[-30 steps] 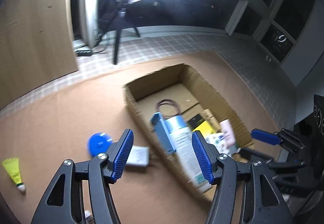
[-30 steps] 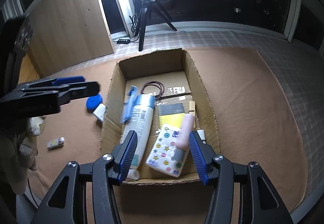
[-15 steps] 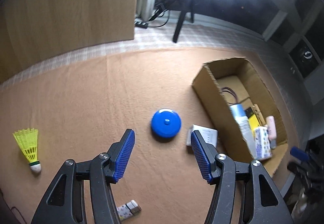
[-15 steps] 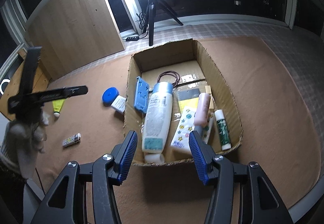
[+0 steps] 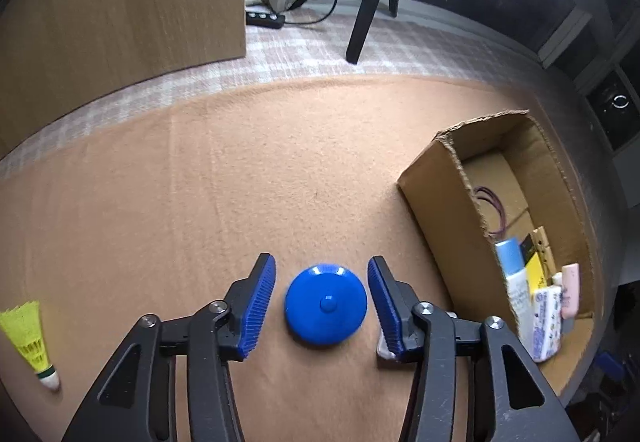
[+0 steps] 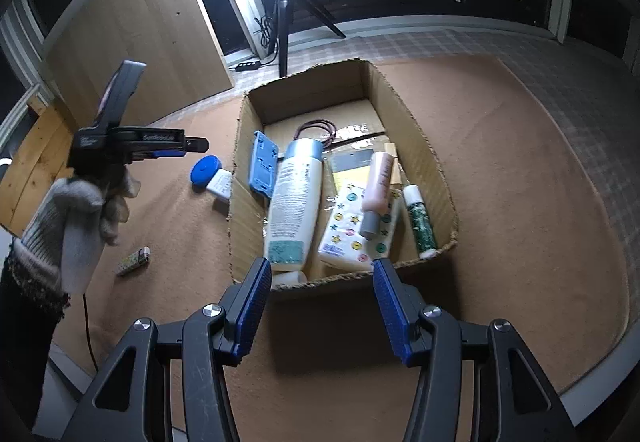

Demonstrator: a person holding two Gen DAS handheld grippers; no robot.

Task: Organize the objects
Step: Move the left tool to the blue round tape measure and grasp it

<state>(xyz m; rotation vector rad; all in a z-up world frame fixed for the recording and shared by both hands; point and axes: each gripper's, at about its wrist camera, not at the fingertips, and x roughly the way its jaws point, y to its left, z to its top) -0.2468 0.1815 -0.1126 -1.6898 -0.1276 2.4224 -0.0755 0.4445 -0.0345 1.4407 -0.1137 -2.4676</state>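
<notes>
Blue round lid [image 5: 326, 309] lies on the brown mat between the closing, not-yet-touching jaws of the left gripper [image 5: 322, 300]; the right gripper [image 6: 316, 300] hangs part-open and empty before the cardboard box [image 6: 236, 178].

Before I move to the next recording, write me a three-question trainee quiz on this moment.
1. True or false: the left claw already presses its pads on the blue round lid.
2. Which thing lies outside the cardboard box? A) white lotion bottle B) yellow shuttlecock C) pink tube
3. Fill in: the right claw hangs above the box's near ____.

Key:
1. False. The lid sits between the closing jaws with gaps on both sides.
2. B. It lies on the tan mat.
3. Wall (edge); nothing is between its jaws.
</notes>
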